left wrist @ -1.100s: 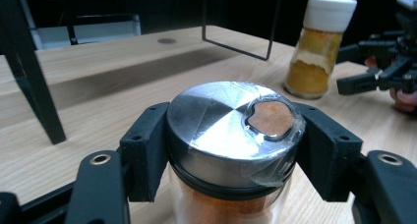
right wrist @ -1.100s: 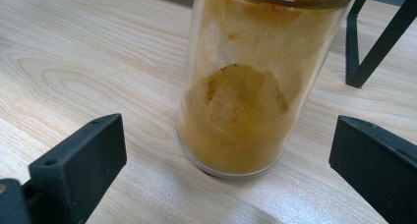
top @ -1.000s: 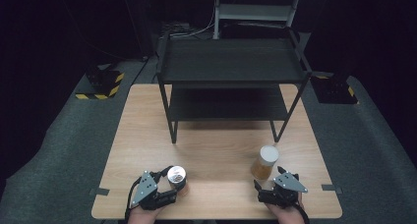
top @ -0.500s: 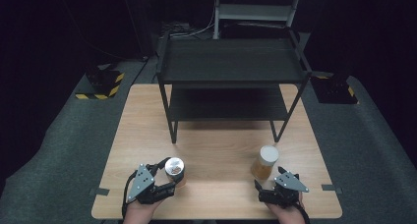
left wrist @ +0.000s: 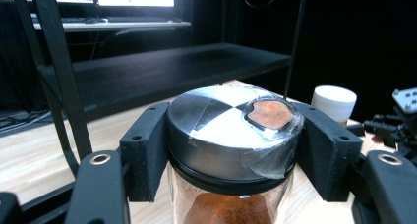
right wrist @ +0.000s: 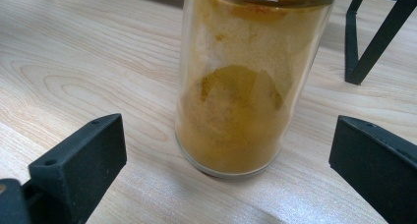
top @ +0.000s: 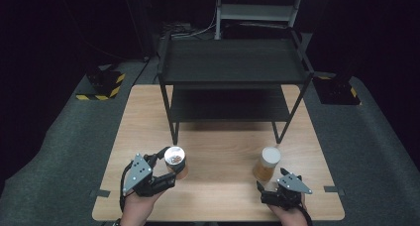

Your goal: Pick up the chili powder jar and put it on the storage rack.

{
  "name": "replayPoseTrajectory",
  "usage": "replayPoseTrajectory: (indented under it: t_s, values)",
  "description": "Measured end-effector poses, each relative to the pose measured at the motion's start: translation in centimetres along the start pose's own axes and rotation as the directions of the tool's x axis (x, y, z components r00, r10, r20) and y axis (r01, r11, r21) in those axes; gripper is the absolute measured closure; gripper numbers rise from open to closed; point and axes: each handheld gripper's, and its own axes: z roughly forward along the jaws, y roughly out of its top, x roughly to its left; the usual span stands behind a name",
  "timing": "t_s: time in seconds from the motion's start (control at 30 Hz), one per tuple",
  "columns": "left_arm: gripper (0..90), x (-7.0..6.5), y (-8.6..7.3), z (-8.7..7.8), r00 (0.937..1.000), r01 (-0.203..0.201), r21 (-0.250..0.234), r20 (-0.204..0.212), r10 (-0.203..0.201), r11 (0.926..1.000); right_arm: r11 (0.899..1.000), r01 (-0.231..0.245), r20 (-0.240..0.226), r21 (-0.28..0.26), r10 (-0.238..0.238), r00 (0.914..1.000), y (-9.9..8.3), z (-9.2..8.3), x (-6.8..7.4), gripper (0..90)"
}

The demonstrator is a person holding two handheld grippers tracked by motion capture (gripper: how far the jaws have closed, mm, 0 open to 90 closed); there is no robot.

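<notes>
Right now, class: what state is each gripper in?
Left gripper: closed on the red spice jar.
Right gripper: open, the yellow spice jar standing untouched between its jaws.

The left gripper (top: 171, 172) sits at the lower left of the high view, borne by the person's left hand (top: 136, 206), its grey plate tilted up and its jaws pointing forward and to the right, clamped on the sides of a jar (left wrist: 231, 150). The right gripper (top: 265, 189) rests low at the lower right, held by the right hand (top: 292, 213), jaws spread wide apart and gripping nothing.
</notes>
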Motion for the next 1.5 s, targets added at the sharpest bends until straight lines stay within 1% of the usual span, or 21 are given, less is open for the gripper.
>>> replayPoseTrajectory:
  t_s: [0.03, 0.27, 0.4, 0.43, 0.53, 0.57, 0.73, 0.77, 0.9, 1.0, 1.1, 1.27, 1.43, 1.5]
  values:
    - [34.8, 0.0, 0.0, 0.0, 1.0000, 0.000, 0.000, 0.000, 0.000, 1.0000, 1.000, 0.000, 0.000, 0.000, 0.000, 1.0000, 0.0, 0.0, 0.0, 0.0]
    - [34.7, -0.1, 2.0, 0.7, 0.9999, -0.005, -0.016, -0.012, 0.005, 0.9999, 1.000, 0.003, -0.002, 0.000, -0.003, 1.0000, 0.0, 0.0, 0.0, 0.0]
    - [34.8, 0.2, 3.2, 1.1, 0.9998, -0.012, -0.024, -0.017, 0.012, 0.9996, 1.000, 0.004, -0.003, -0.001, -0.004, 1.0000, 0.0, 0.0, 0.0, 0.0]
    - [34.7, 0.2, 3.2, 1.1, 0.9998, -0.012, -0.024, -0.017, 0.012, 0.9996, 1.000, 0.005, -0.003, -0.001, -0.005, 1.0000, 0.0, 0.0, 0.0, 0.0]
    - [34.7, 0.5, 4.5, 1.3, 0.9995, -0.016, -0.034, -0.028, 0.015, 0.9993, 1.000, 0.005, -0.004, 0.000, -0.005, 1.0000, 0.0, 0.0, 0.0, 0.0]
    - [34.7, 0.5, 4.5, 1.3, 0.9995, -0.016, -0.034, -0.028, 0.015, 0.9993, 1.000, 0.005, -0.004, 0.000, -0.005, 1.0000, 0.0, 0.0, 0.0, 0.0]
    - [34.8, 1.0, 6.1, 1.4, 0.9985, -0.033, -0.049, -0.044, 0.031, 0.9983, 1.000, 0.005, -0.005, -0.001, -0.005, 1.0000, 0.0, 0.0, 0.0, 0.0]
    - [34.7, 1.0, 6.1, 1.4, 0.9985, -0.033, -0.049, -0.044, 0.031, 0.9983, 1.000, 0.005, -0.005, -0.001, -0.005, 1.0000, 0.0, 0.0, 0.0, 0.0]
    - [34.7, 1.2, 7.4, 1.5, 0.9973, -0.051, -0.062, -0.055, 0.048, 0.9968, 1.000, 0.005, -0.005, -0.001, -0.005, 1.0000, 0.0, 0.0, 0.0, 0.0]
    - [34.7, 1.3, 7.9, 1.6, 0.9972, -0.054, -0.070, -0.057, 0.050, 0.9961, 1.000, 0.005, -0.005, -0.001, -0.005, 1.0000, 0.0, 0.0, 0.0, 0.0]
    - [34.7, 1.4, 8.7, 1.8, 0.9968, -0.056, -0.084, -0.061, 0.051, 0.9949, 1.000, 0.007, -0.006, 0.000, -0.007, 1.0000, 0.0, 0.0, 0.0, 0.0]
    - [34.7, 1.5, 10.0, 2.2, 0.9965, -0.062, -0.093, -0.062, 0.056, 0.9938, 1.000, 0.004, -0.006, -0.001, -0.004, 1.0000, 0.0, 0.0, -0.1, 0.0]
    - [34.8, 1.7, 11.1, 2.8, 0.9974, -0.048, -0.112, -0.058, 0.041, 0.9926, 1.000, -0.001, -0.008, -0.004, 0.001, 1.0000, -0.1, 0.0, -0.2, 0.0]
    - [34.8, 1.7, 11.7, 3.1, 0.9970, -0.055, -0.120, -0.061, 0.048, 0.9913, 1.000, 0.000, -0.009, -0.004, 0.000, 1.0000, -0.1, 0.0, -0.2, 0.0]
